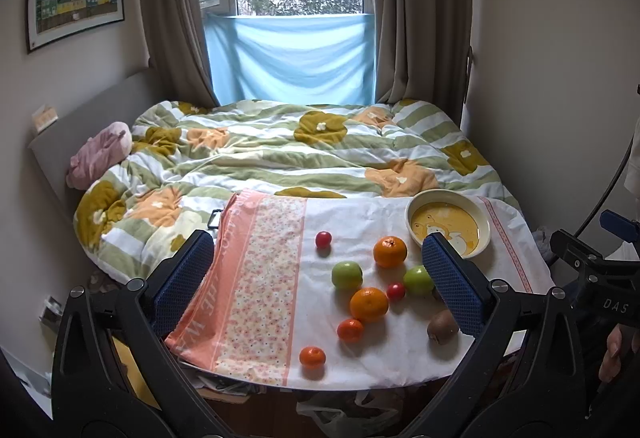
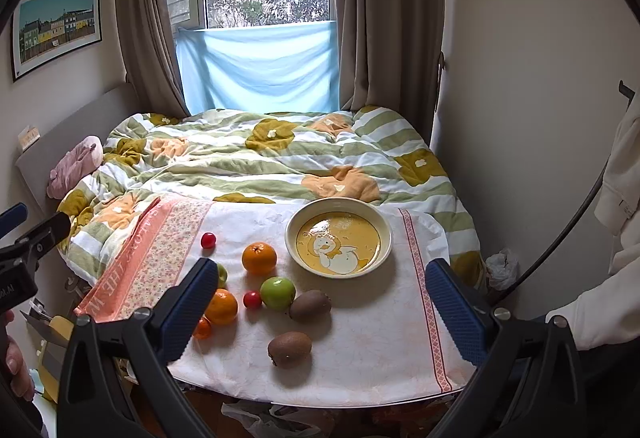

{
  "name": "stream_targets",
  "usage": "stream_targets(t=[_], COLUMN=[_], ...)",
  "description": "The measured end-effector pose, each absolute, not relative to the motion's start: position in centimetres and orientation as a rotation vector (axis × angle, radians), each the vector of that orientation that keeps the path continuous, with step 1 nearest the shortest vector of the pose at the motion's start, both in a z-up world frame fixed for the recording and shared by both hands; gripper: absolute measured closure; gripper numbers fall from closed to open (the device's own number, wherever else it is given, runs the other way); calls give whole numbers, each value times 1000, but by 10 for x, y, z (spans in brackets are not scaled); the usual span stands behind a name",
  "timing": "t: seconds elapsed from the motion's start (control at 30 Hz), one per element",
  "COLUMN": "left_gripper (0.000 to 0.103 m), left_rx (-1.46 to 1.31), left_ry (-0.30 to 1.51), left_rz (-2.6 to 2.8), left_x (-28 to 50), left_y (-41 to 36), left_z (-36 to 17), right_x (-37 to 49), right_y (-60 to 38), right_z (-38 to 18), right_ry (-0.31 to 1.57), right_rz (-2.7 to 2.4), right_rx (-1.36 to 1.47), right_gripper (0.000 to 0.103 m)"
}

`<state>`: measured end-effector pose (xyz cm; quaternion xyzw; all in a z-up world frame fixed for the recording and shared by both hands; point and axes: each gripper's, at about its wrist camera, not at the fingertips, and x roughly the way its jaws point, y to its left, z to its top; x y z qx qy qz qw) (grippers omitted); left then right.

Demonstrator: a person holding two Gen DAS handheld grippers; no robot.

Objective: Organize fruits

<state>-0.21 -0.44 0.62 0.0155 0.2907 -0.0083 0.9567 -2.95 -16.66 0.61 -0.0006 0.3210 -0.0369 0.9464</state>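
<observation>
The left claw (image 1: 320, 278) and the right claw (image 2: 320, 302) both hang spread wide above the near edge of the worktop (image 2: 360, 358), grasping nothing. The worktop wears a white cloth with a pink floral band on its left.

Nearest on the cloth lies a kiwi (image 2: 289, 349), with a second kiwi (image 2: 310, 304) just beyond it. Left of that sits a green apple (image 2: 277, 292), a cherry tomato (image 2: 252, 299) touching its left side. Farther left, an orange (image 2: 222, 306) and a small mandarin (image 2: 202, 328) are partly hidden behind the right claw's left finger. Another orange (image 2: 259, 258) rests toward the far side, a second tomato (image 2: 208, 240) far left of it. A yellow bowl (image 2: 384, 238) with a duck picture stands empty at the far right. Behind the worktop spreads a bed (image 2: 260, 158) with a flowered quilt.
</observation>
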Motion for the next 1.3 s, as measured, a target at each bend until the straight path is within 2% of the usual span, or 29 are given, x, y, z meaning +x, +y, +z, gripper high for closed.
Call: stream_targets(t=[1.3], left_gripper=[0], left_rx=[34], left_ry=[589], left_rz=[-21], left_x=[1], left_y=[-1], left_z=[6], right_x=[-30], right_y=[-165], right_z=[7], right_ry=[660], right_rz=[-73], right_rx=[7], right_gripper=[0])
